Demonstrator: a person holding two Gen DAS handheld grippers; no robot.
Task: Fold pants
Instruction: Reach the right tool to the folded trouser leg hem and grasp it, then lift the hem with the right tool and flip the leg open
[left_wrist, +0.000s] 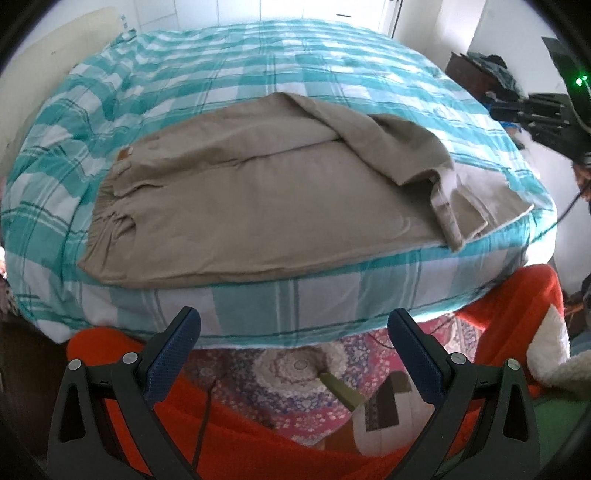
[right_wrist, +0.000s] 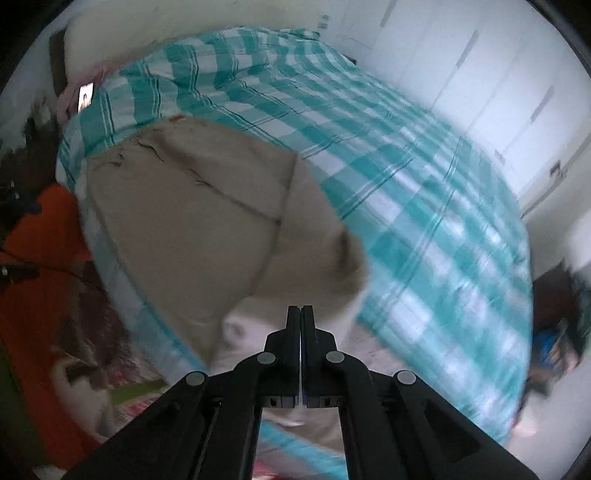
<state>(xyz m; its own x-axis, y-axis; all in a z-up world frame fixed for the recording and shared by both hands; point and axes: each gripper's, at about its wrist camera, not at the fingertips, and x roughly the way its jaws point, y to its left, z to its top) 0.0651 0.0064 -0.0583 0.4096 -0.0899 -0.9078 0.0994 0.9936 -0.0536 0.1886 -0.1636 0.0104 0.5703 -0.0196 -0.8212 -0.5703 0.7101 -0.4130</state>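
Pants (left_wrist: 236, 206) on checked bed (left_wrist: 258, 74) (left gripper (left_wrist: 293, 325) wide open, right gripper (right_wrist: 300, 314) closed, empty-looking).

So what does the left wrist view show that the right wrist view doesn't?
Only the left wrist view: the open left gripper off the near bed edge, the patterned rug beneath, and the leg end flopped back over the pants. Only the right wrist view: the right gripper shut, with tan cloth at its tips; whether it is pinched is unclear. Both: the tan pants on the teal checked bedspread.
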